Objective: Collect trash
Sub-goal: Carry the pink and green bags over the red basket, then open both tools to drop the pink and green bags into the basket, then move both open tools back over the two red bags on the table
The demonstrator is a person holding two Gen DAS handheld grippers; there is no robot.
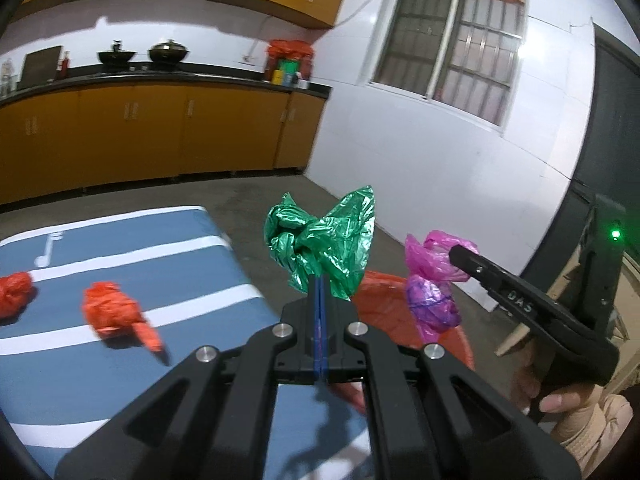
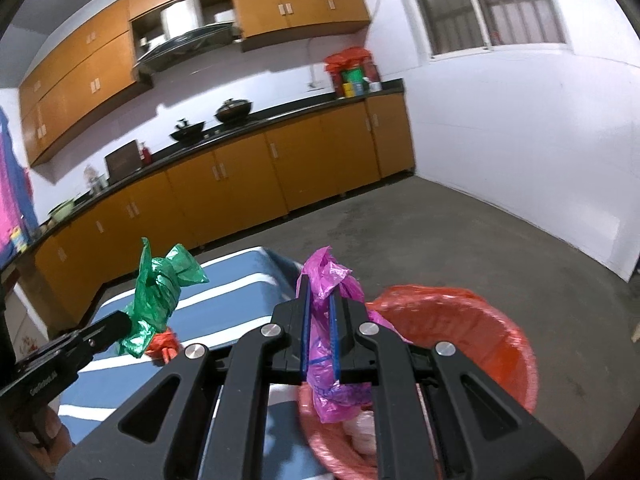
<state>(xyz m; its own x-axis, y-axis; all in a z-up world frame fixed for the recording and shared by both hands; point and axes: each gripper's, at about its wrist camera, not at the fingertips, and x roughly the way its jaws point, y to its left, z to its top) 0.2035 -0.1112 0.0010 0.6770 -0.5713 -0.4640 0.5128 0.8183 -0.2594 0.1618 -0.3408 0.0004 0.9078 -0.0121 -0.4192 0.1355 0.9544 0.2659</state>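
My left gripper (image 1: 319, 280) is shut on a crumpled green plastic bag (image 1: 324, 240) and holds it in the air past the right edge of the blue table (image 1: 120, 360). My right gripper (image 2: 320, 300) is shut on a crumpled pink plastic bag (image 2: 332, 336) and holds it over the near rim of the bin lined with an orange bag (image 2: 460, 332). In the left wrist view the pink bag (image 1: 432, 276) hangs in front of that bin (image 1: 380, 304). Two orange crumpled bags (image 1: 112, 312) (image 1: 14, 292) lie on the table. The green bag also shows in the right wrist view (image 2: 160, 296).
The table has white stripes and stands on a grey concrete floor (image 2: 440, 240). Orange kitchen cabinets (image 1: 140, 132) with a black counter run along the far wall. A white wall with a barred window (image 1: 452, 48) stands to the right. White trash lies inside the bin (image 2: 364, 428).
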